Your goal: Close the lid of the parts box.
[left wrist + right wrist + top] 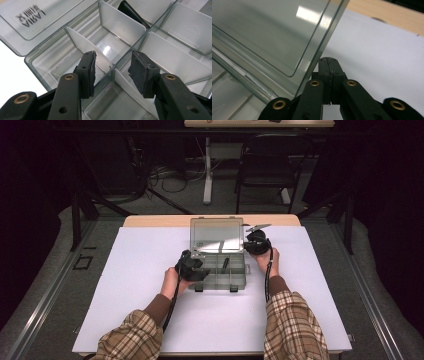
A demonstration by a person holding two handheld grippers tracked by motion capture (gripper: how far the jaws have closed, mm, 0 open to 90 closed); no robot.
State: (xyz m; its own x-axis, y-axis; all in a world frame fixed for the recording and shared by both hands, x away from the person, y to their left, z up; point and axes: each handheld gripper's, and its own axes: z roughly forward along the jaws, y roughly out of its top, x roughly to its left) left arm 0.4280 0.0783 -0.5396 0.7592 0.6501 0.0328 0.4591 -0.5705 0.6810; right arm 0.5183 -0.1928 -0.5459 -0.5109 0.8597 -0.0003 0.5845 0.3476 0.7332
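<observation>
Nearest us, both plaid sleeves reach forward over the white table [150, 285], our left gripper [112, 72] tilted down with jaws apart over a divider [82, 46] in the clear compartment box [220, 272], our right gripper [329, 75] pressed together beside its raised lid [262, 37]

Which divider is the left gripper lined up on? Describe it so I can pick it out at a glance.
Start at the clear compartment box in the middle of the white table, lid standing open. At its left end hovers the left gripper, jaws open. Between them stands a white divider, on the near side of the box's long middle wall; another divider stands beyond that wall.
</observation>
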